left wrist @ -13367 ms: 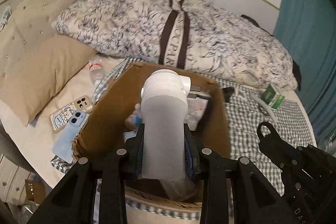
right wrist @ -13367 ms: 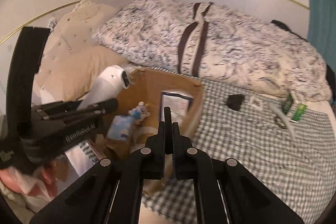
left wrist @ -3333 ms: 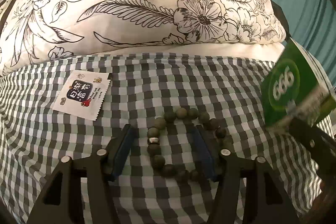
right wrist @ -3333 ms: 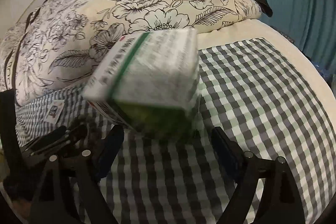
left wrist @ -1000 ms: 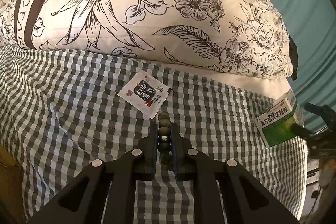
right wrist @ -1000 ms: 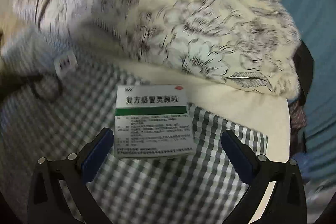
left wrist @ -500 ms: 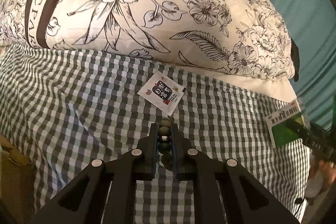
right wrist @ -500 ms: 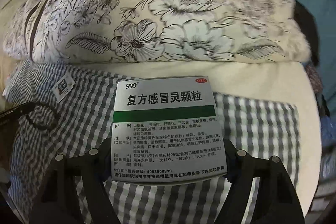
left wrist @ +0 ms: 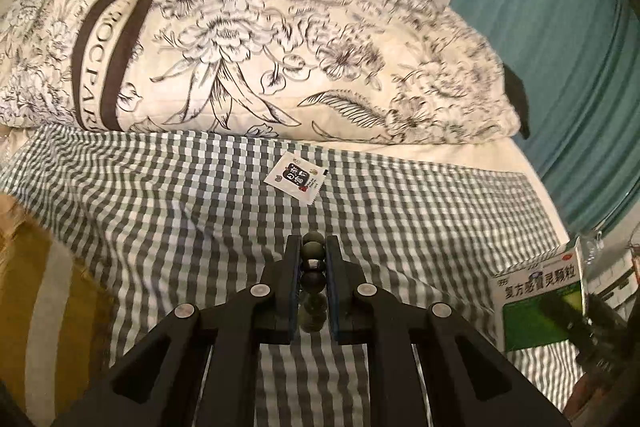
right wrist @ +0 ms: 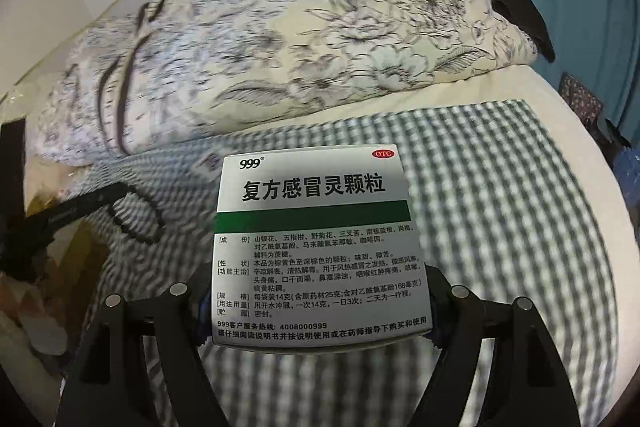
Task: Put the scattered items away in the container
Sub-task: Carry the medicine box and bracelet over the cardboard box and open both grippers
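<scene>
Left wrist view: the left gripper (left wrist: 312, 267) had its jaws nearly closed on the bead bracelet (left wrist: 313, 263), its dark beads stacked between the pads and lifted clear of the checked cloth (left wrist: 180, 227) on the bed. A moment earlier the same grip was seen lower and nearer the small sachet (left wrist: 295, 182); the sachet now lay further up the frame, left on the cloth just below the floral duvet (left wrist: 260, 59). The brown edge of the cardboard box (left wrist: 36, 291) had entered at lower left.

Right wrist view: the right gripper (right wrist: 316, 311) held the medicine box (right wrist: 318, 251) by its two sides, jaws set wide to the box's width, the printed face toward the camera. A second before, those jaws stood wider with the box loose between them; they had since closed onto it and raised it above the cloth.

Reading: both items appeared secured and in transit toward the container at frame left. The sachet remained to be collected, so the tidying was judged incomplete.
</scene>
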`<state>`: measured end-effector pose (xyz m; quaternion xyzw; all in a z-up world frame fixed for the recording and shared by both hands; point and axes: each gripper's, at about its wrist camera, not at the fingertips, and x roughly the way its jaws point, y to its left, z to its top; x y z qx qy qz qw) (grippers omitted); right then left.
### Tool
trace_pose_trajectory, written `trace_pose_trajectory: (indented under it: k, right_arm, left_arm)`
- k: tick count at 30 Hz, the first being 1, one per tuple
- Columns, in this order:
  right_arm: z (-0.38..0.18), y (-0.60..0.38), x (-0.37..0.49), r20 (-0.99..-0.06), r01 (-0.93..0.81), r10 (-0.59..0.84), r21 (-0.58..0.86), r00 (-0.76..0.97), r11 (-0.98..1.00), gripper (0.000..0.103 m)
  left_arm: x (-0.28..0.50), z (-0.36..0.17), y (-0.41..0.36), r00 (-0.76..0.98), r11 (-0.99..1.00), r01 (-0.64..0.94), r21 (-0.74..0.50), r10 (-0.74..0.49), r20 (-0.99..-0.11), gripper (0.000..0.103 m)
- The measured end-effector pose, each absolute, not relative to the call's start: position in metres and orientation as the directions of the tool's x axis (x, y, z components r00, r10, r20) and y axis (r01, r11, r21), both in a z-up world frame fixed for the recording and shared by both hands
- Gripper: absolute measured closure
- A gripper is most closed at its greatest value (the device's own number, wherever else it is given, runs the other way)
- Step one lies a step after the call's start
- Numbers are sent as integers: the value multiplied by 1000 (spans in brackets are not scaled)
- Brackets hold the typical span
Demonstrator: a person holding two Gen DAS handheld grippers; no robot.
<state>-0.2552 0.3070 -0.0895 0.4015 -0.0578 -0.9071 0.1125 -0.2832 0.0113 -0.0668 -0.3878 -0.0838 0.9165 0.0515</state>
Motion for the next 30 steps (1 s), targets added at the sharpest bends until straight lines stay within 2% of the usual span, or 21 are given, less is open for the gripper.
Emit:
trace_pose_trajectory:
  k: [4, 7, 17, 23, 30]
  right_arm:
    - [-79, 289, -209, -659, 196, -270, 186, -702, -963, 27]
    - [-67, 277, -164, -633, 208, -285, 195, -720, -958, 27]
    - [-25, 228, -43, -618, 283, -340, 193, -709, -940, 27]
    - [19, 173, -25, -564, 382, -412, 179, -716, -907, 27]
    - [65, 70, -44, -511, 531, -532, 164, -675, -831, 27]
  left_arm:
    - [-229, -56, 4, -734, -985, -27, -170, 135, -666, 92]
    - [-190, -48, 0, -720, -982, -26, -188, 149, -678, 92]
    - [-80, 12, -31, -751, -982, -42, -186, 153, -642, 92]
    - [-61, 63, -80, -804, -987, 7, -160, 89, -587, 92]
    - [-58, 105, -148, -838, -992, 84, -90, -22, -545, 92]
